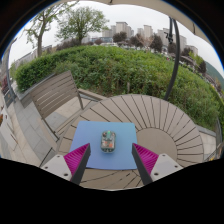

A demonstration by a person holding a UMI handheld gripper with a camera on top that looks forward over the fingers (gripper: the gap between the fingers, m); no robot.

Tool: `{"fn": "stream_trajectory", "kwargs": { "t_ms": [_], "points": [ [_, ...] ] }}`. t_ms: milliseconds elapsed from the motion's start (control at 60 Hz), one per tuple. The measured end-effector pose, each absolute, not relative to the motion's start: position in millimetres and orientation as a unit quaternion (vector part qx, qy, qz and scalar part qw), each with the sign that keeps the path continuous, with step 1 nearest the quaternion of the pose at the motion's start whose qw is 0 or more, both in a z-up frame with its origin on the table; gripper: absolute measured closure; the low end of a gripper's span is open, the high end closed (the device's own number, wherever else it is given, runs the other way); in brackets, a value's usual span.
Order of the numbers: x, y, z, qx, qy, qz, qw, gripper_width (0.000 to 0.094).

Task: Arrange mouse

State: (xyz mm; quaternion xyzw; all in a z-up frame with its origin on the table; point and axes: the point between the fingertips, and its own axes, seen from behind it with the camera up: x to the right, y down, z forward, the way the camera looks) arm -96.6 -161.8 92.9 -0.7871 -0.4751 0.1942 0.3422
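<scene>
The tool (111, 158) hung over a round slatted wooden desk (160, 118), its fingers spread apart with the magenta pads (76, 156) facing inward and gripping nothing. In the lower centre of the frame a blue mouse pad (108, 146) lay on the desk, and the mouse (108, 140) sat on it, just ahead of the fingers. A wooden chair (50, 98) stood at left, a green hedge (110, 68) across the middle.
</scene>
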Motion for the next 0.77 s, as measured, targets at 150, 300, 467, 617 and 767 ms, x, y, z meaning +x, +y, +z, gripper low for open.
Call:
{"fn": "stream_trajectory", "kwargs": {
  "t_ms": [150,300,467,617,767],
  "points": [
    [-16,-174,135,-0.788,-0.480,0.184,0.339,0.0087],
    [59,-180,150,-0.805,-0.467,0.170,0.324,0.0085],
    [115,-175,153,-0.804,-0.470,0.165,0.324,0.0085],
    [145,-164,156,-0.789,-0.493,0.170,0.325,0.0084],
    [167,-171,157,-0.791,-0.489,0.203,0.306,0.0084]
  ]
}}
